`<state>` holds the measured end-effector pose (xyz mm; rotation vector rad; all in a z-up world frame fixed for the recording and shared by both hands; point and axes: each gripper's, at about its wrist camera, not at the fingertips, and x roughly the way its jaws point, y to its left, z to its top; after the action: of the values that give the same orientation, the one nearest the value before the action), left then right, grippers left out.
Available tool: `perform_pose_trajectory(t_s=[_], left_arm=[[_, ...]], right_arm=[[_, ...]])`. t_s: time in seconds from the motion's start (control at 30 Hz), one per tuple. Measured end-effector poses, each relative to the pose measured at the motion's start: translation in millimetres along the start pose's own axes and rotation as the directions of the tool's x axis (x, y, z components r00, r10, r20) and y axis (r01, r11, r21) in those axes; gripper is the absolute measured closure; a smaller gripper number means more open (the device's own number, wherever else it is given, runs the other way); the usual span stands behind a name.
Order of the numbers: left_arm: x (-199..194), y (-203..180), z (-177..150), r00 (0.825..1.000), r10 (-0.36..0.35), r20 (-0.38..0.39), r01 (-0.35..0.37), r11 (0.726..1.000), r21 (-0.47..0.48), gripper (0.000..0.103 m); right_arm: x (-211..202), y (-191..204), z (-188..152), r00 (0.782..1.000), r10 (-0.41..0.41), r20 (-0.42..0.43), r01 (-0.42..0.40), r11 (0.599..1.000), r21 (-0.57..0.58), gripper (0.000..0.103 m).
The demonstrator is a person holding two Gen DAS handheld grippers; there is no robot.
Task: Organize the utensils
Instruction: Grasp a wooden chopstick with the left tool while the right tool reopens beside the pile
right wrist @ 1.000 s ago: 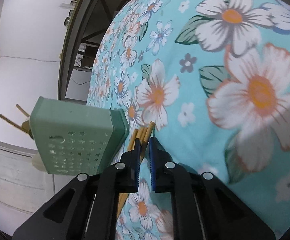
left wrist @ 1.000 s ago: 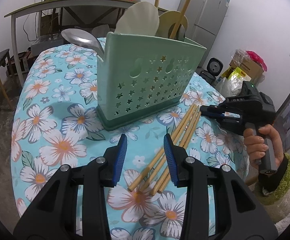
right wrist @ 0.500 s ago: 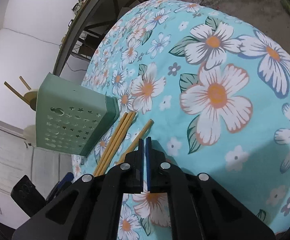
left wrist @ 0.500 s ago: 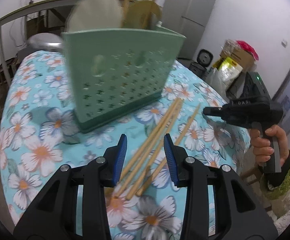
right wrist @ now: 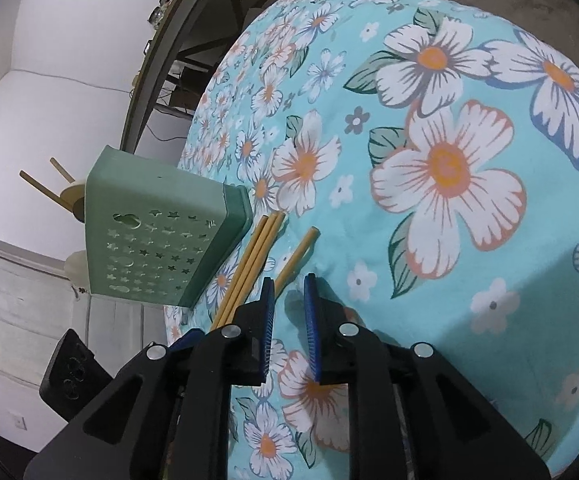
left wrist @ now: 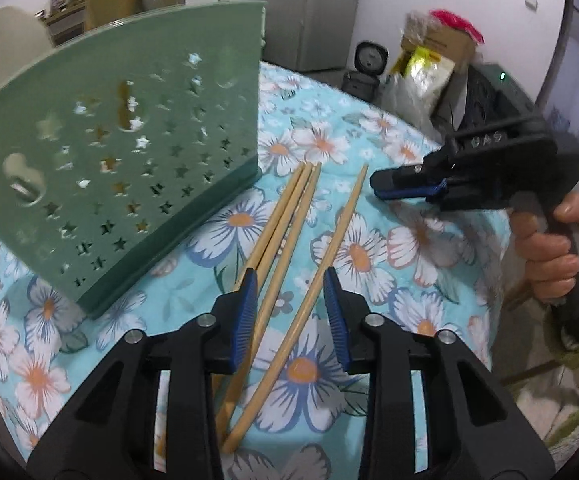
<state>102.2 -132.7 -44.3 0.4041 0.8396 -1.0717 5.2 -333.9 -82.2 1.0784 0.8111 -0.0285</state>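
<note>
On tablecloth (left wrist: 409,240): 4 chopsticks (left wrist: 285,236) | left gripper (left wrist: 289,312) closing over them | right gripper (right wrist: 289,320) opening, empty

Almost nothing here can be read. On the dark body of my right claw (left wrist: 385,190), seen from my left wrist camera, there is a short row of pale raised characters (three or four of them, too blurred by motion for me to make out as letters or digits). The green utensil holder (left wrist: 129,152) carries only cut-out stars and gourd shapes, no writing. The yellow bag (left wrist: 423,68) by the wall shows print that is too small and smeared for me to read.
</note>
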Motion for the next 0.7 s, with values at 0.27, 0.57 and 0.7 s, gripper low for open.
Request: perform_pose_trajectory(t_s=[0.27, 0.57, 0.7], left_arm=[[16, 1, 9, 0.999, -0.007, -0.039, 0.009, 0.999, 0.036, 0.081], [39, -1, 38, 0.993, -0.059, -0.106, 0.065, 0.997, 0.05, 0.081], [51, 0, 51, 0.988, -0.087, -0.127, 0.092, 0.995, 0.029, 0.081]], right_arm=[[0, -6, -1, 1.0, 0.012, -0.005, -0.012, 1.0, 0.006, 0.087], [-1, -11, -1, 1.0, 0.025, -0.006, -0.025, 1.0, 0.013, 0.087], [-1, -13, 0, 1.0, 0.028, -0.005, -0.028, 0.999, 0.017, 0.087]])
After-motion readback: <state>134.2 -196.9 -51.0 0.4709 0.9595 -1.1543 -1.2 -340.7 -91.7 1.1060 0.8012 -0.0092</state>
